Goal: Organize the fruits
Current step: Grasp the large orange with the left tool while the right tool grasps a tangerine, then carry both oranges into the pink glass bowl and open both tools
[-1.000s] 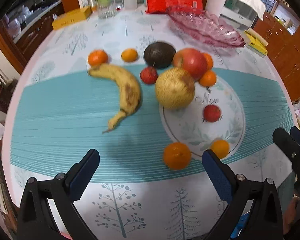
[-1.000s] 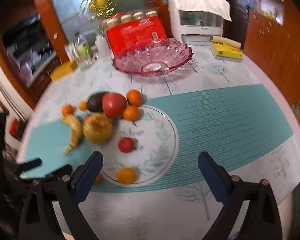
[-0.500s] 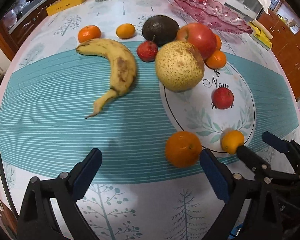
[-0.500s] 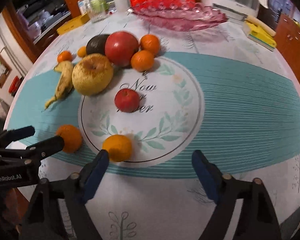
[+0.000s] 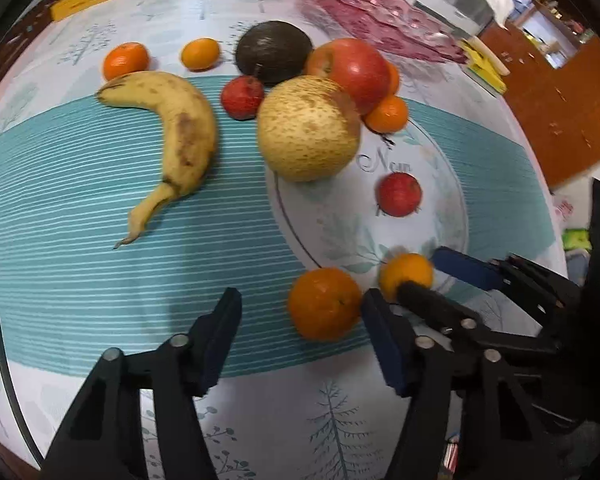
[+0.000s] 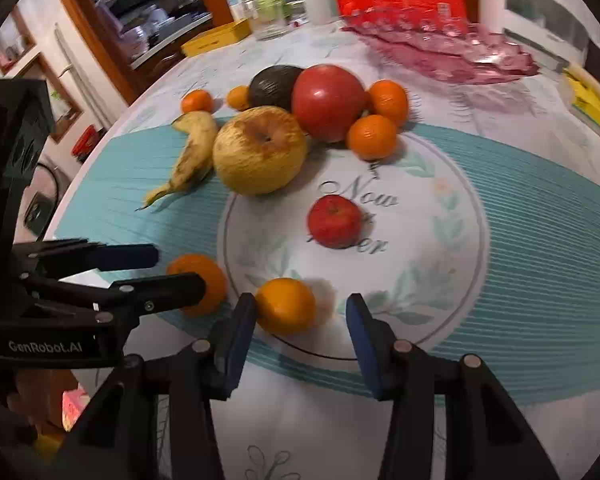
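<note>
In the left wrist view, the banana (image 5: 180,136) lay at the left of the frame on the teal cloth, apart from the fruit heap at upper centre. Low in the frame the left gripper (image 5: 300,344) stood wide, its jaws bracketing the larger orange (image 5: 324,304), which sat close by the right jaw. Just right of it, the smaller orange (image 5: 406,274) lay between the fingers of the right gripper (image 6: 300,328). In the right wrist view those jaws were also spread, the fruit near the left one at bottom centre. The pink glass bowl (image 6: 440,52) sat empty at upper right. The step looked like a double approach. Next, each gripper would likely need centring, then closing gently on round, roll-prone fruit.
</note>
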The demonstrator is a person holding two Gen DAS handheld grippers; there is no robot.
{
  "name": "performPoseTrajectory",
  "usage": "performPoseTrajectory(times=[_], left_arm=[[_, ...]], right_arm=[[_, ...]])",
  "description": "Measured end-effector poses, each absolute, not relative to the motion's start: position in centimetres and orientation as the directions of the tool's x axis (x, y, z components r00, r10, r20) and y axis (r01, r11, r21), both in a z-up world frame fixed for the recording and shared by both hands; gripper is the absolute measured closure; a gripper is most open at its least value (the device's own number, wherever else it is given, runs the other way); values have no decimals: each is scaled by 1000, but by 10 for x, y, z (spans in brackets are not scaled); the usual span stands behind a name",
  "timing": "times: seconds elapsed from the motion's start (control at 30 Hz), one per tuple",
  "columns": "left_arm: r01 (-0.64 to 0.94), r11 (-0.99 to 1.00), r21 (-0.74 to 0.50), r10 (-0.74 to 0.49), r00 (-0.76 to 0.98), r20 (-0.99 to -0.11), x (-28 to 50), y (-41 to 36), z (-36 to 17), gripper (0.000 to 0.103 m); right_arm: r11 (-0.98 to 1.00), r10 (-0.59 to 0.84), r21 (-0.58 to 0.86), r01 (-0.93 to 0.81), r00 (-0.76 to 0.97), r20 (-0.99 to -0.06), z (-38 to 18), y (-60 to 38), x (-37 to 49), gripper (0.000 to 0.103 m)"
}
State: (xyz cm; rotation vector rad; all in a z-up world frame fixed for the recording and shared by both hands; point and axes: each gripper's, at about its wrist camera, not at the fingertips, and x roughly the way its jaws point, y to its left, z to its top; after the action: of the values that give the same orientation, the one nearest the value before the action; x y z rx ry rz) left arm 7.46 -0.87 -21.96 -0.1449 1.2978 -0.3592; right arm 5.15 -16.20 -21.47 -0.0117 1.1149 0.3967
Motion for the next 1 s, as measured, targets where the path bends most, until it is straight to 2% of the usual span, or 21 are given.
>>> performPoseTrajectory(times=[0.17, 0.23, 0.27, 0.57, 0.87, 1.0], left_arm=[[214, 921, -325, -367, 197, -909, 76, -8, -220, 45], [225, 917, -330, -373, 188, -909, 76, -9, -220, 46], [230, 915, -331, -375, 184, -909, 75, -10, -221, 48], [280, 897, -341, -393, 152, -907, 72, -29, -222, 65], [298, 915, -270, -336, 196, -921, 72, -48, -215, 69], [298, 924, -239, -323, 275, -905, 71, -41, -184, 69]], right_arm=[[900, 337, 199, -388, 332, -881, -225, -147, 54, 58], [894, 342, 193, -405, 335, -878, -225, -141, 55, 64], [890, 348, 199, -409, 329, -878, -226, -139, 55, 71], [923, 255, 109, -370, 372, -892, -222, -141, 46, 71], [960, 207, 110, -259, 387, -898, -211, -168, 41, 71], [970, 189, 102, -222, 417, -889, -192, -173, 38, 71]])
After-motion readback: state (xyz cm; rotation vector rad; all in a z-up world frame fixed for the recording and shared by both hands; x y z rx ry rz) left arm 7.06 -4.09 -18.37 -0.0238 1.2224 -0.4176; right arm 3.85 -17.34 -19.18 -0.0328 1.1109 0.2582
